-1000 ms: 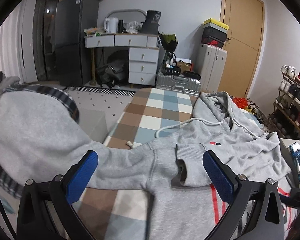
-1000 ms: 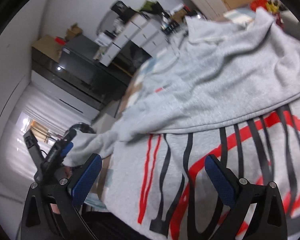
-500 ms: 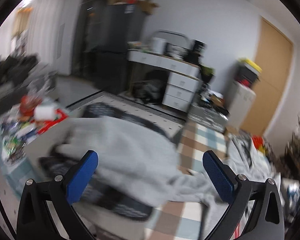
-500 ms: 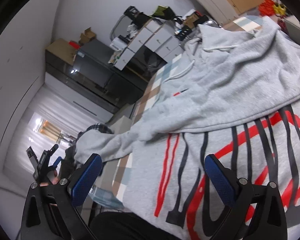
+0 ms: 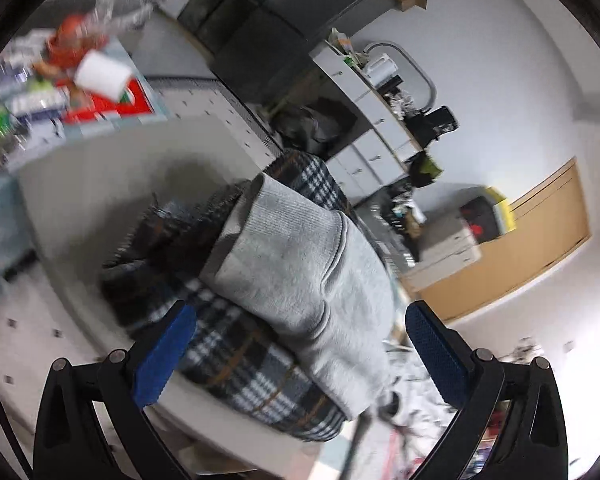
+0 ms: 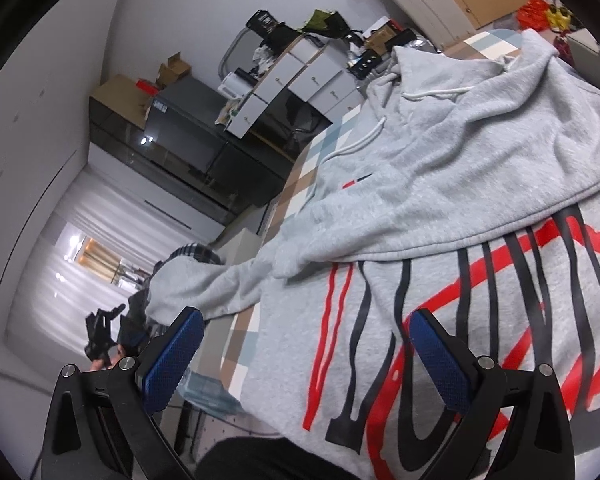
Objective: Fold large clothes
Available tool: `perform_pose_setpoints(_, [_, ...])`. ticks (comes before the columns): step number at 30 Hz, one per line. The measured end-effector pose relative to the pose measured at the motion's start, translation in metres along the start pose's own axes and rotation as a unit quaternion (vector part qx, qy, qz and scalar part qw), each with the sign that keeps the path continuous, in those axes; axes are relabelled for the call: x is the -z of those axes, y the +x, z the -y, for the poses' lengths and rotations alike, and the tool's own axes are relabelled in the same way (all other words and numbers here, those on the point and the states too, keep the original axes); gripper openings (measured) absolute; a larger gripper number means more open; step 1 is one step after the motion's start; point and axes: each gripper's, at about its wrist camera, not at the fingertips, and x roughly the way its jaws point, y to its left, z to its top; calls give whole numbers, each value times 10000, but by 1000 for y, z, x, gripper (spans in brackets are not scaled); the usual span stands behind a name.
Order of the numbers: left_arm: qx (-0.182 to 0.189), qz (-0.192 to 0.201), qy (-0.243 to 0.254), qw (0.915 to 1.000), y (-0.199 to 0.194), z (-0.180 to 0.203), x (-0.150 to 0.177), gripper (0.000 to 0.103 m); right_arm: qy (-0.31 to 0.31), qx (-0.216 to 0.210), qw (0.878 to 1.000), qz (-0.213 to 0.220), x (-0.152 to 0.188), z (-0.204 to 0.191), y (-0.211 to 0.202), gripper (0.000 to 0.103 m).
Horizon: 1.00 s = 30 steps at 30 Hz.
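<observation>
A grey hoodie [image 6: 440, 184] lies spread on a checked tablecloth [image 6: 300, 184], hood at the far end, with red and black stripes printed on its near part [image 6: 452, 320]. One sleeve [image 6: 204, 284] runs left off the table. In the left wrist view its ribbed cuff [image 5: 300, 264] rests on a heap of dark plaid cloth [image 5: 236, 364]. My left gripper [image 5: 300, 356] is open just short of that cuff, touching nothing; in the right wrist view it is small and dark [image 6: 104, 332]. My right gripper [image 6: 306, 352] is open above the printed part, holding nothing.
The plaid heap lies on a white surface [image 5: 100, 184]. Behind it is a cluttered low table with a paper roll [image 5: 100, 74]. A dark fridge [image 6: 188, 128], a desk with white drawers [image 6: 300, 76] and a wooden door [image 5: 540, 236] line the far wall.
My left gripper has swung left, away from the hoodie's body, to the sleeve cuff on the plaid heap, and its view has rolled. The right gripper has barely shifted. Both stay open.
</observation>
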Motion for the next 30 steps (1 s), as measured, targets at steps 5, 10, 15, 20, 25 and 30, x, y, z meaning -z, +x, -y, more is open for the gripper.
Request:
perform_pose_setpoints(5, [548, -165, -228, 9981, 19, -13, -5, 102, 92, 45, 9999, 72, -1, 5, -2, 103])
perform_pose_setpoints(10, [704, -273, -753, 9943, 29, -26, -11, 102, 46, 91, 9999, 18, 0, 3, 2, 103])
perform_pose_setpoints(15, [792, -161, -604, 9949, 29, -18, -15, 102, -141, 176, 9997, -12, 3, -4, 6, 103])
perform_pose_setpoints(20, [410, 87, -622, 9972, 32, -16, -16, 91, -210, 244, 9995, -39, 4, -6, 8, 103])
perform_pose_setpoints(25, [-12, 281, -245, 9993, 30, -4, -19, 34, -123, 213, 9997, -46, 4, -6, 9, 103])
perform_pose_setpoints(30, [-278, 394, -189, 9987, 29, -11, -20, 6, -218, 236, 9995, -2, 4, -9, 7, 103])
